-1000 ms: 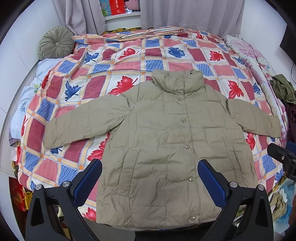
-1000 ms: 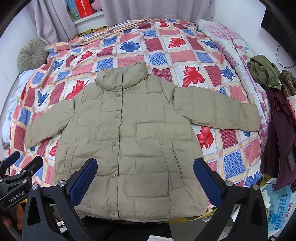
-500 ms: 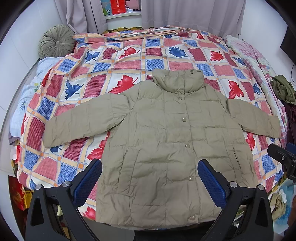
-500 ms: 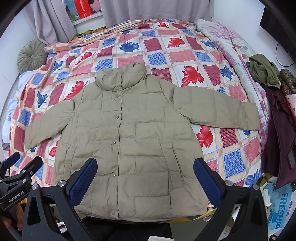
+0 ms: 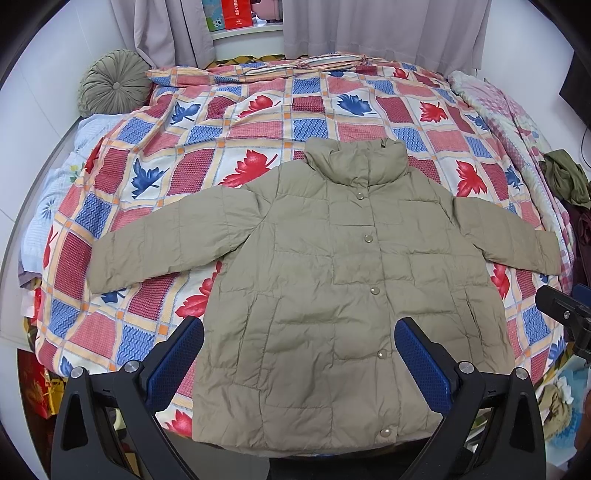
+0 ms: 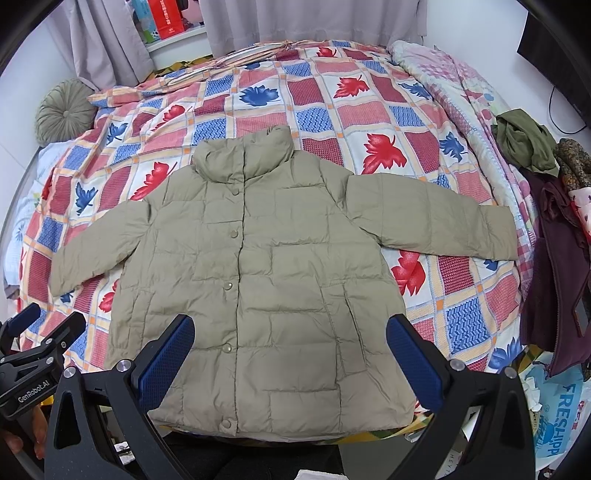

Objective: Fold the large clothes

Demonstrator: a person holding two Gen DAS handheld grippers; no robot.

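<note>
A beige quilted jacket [image 5: 332,288] lies flat and face up on the bed, snapped shut, collar away from me, both sleeves spread out to the sides. In the right wrist view the same jacket [image 6: 258,280] fills the middle. My left gripper [image 5: 299,354] hovers open above the jacket's lower hem, holding nothing. My right gripper [image 6: 291,350] is also open above the hem, empty. The left gripper's body [image 6: 33,354] shows at the left edge of the right wrist view; the right gripper's body [image 5: 565,314] shows at the right edge of the left wrist view.
The bed carries a patchwork leaf-print quilt [image 5: 258,122]. A round green cushion [image 5: 110,83] sits at the far left corner. A heap of dark clothes [image 6: 546,206] lies along the bed's right side. Curtains [image 5: 369,26] hang behind the bed.
</note>
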